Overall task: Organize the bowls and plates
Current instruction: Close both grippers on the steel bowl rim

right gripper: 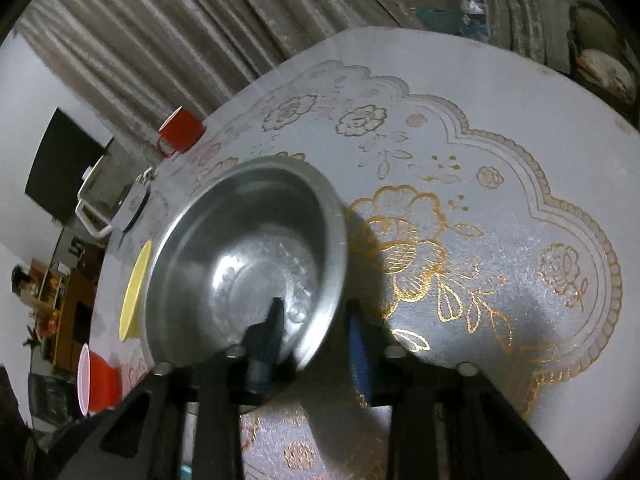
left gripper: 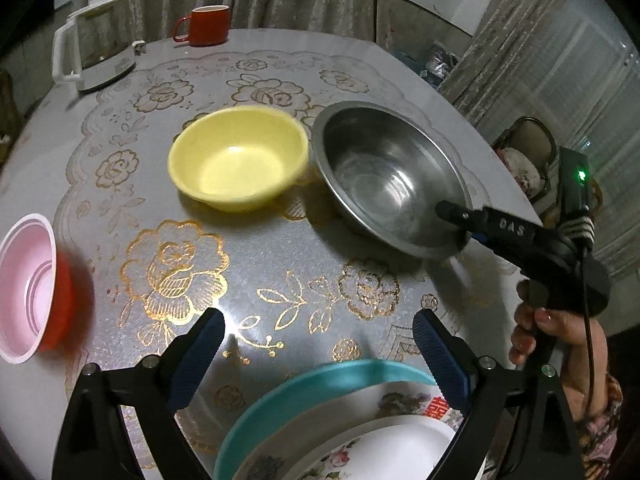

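Note:
A steel bowl (left gripper: pixel 390 176) sits tilted on the table, to the right of a yellow bowl (left gripper: pixel 240 158). My right gripper (left gripper: pixel 460 220) has its fingers on either side of the steel bowl's near rim; in the right wrist view (right gripper: pixel 316 328) one finger is inside the bowl (right gripper: pixel 248 256) and one outside. My left gripper (left gripper: pixel 320 356) is open and empty above a stack of plates (left gripper: pixel 352 432) with a teal plate at the bottom. A red bowl with a pink inside (left gripper: pixel 30 288) stands at the left edge.
A red mug (left gripper: pixel 208 26) and a white kettle (left gripper: pixel 96 48) stand at the far side of the table. The round table has a lace cloth with gold flowers (left gripper: pixel 176 272). A chair (left gripper: pixel 528 156) is beyond the right edge. Curtains hang behind.

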A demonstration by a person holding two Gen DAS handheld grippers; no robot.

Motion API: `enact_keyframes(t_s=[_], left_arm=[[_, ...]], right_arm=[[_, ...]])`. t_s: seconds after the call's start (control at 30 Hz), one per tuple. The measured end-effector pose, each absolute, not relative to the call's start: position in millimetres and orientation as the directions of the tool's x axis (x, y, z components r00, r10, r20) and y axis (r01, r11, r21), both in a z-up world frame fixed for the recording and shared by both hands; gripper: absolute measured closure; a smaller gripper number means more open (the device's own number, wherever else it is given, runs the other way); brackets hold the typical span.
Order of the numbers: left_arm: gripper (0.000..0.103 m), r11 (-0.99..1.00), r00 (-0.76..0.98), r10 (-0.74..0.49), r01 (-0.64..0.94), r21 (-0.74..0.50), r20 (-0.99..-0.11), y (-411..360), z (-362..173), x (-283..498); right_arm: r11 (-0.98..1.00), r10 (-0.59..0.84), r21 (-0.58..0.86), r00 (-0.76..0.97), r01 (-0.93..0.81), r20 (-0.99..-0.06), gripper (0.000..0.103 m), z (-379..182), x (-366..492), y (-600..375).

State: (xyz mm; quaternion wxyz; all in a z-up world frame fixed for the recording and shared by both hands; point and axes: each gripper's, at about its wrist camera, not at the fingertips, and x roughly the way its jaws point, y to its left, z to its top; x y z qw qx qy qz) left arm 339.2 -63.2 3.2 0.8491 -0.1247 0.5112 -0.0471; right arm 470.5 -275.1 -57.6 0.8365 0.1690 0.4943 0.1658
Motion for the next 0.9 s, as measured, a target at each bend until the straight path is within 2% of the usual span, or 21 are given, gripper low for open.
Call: enact_keyframes(t_s=[0.4,0.5,0.57,0.7,0.77,0.83,0.9], left_arm=[[0.008,0.961,0.46,-0.241,-0.011,-0.277,-0.855,-86.7,-3.1,371.4],[0.012,0.959,0.46,-0.247,-0.01,-0.284,-0.853,-89.4,-5.4,382.3],[0.019,0.96,0.456,-0.249,-0.003,-0.281,-0.854,-91.8,-7.5,391.0],[0.025,0.957,0.446,-0.262,0.009,-0.289,-0.856,-92.9,-13.2,406.4],[0.043,0.952,0.44,-0.281,0.015,-0.306,-0.853,-93.5,-16.1,412.6],[0.055,0.953,0.425,-0.284,0.028,-0.302,-0.86,-96.5,-20.0,418.2],[0.056,0.956,0.416,-0.281,0.041,-0.291,-0.864,-98.9,-23.8,422.0]], right_arm=[[0.882,0.453,0.454,0.489,-0.126,-0.746,0.086,-44.2,436.6,-308.7],[0.882,0.453,0.455,0.489,-0.125,-0.745,0.086,-46.0,435.7,-310.5],[0.884,0.45,0.452,0.49,-0.121,-0.747,0.085,-47.1,435.5,-310.7],[0.888,0.444,0.439,0.495,-0.133,-0.747,0.085,-47.0,436.3,-309.0],[0.889,0.444,0.438,0.492,-0.136,-0.749,0.084,-46.0,437.2,-309.0],[0.891,0.442,0.432,0.491,-0.141,-0.751,0.084,-45.5,437.0,-308.2],[0.892,0.44,0.429,0.49,-0.142,-0.752,0.084,-45.2,436.9,-307.9]])
